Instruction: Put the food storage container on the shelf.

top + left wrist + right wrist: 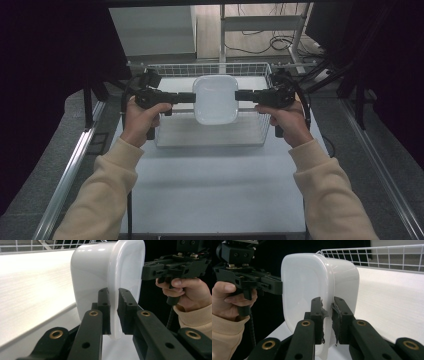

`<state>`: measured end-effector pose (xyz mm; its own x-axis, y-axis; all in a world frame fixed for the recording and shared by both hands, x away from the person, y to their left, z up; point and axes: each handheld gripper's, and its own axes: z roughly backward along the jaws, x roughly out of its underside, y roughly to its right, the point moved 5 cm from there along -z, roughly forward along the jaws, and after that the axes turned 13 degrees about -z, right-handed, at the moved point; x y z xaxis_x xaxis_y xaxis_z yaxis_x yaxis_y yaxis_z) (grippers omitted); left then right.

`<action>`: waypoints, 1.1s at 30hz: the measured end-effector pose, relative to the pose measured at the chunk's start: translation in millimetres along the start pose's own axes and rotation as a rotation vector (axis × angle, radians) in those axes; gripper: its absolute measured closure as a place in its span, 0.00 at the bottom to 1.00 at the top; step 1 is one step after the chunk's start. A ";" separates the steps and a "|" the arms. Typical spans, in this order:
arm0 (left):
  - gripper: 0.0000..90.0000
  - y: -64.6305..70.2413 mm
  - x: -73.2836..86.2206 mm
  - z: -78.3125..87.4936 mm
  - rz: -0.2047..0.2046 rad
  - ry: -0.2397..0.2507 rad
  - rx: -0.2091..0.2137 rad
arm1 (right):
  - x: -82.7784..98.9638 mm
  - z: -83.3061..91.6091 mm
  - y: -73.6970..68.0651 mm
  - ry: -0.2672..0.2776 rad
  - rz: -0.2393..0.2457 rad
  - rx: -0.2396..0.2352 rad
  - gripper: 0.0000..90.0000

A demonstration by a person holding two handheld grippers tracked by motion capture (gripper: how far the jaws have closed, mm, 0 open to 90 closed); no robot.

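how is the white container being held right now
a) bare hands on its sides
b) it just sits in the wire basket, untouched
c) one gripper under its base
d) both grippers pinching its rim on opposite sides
d: the left gripper and the right gripper each clamp the rim of the white container from opposite sides, holding it above the wire basket.
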<state>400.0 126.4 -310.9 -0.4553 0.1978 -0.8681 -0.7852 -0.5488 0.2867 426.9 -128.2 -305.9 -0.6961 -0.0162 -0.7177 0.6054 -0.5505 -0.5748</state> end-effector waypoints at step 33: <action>0.90 -86.4 -26.3 -28.4 0.261 0.001 0.084 | -56.6 -45.3 43.1 -0.040 -0.201 0.006 0.86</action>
<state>491.8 145.6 -324.3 -0.6467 0.0575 -0.7605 -0.6731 -0.5119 0.5337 509.8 -113.2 -307.9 -0.8175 0.0610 -0.5726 0.4508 -0.5510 -0.7023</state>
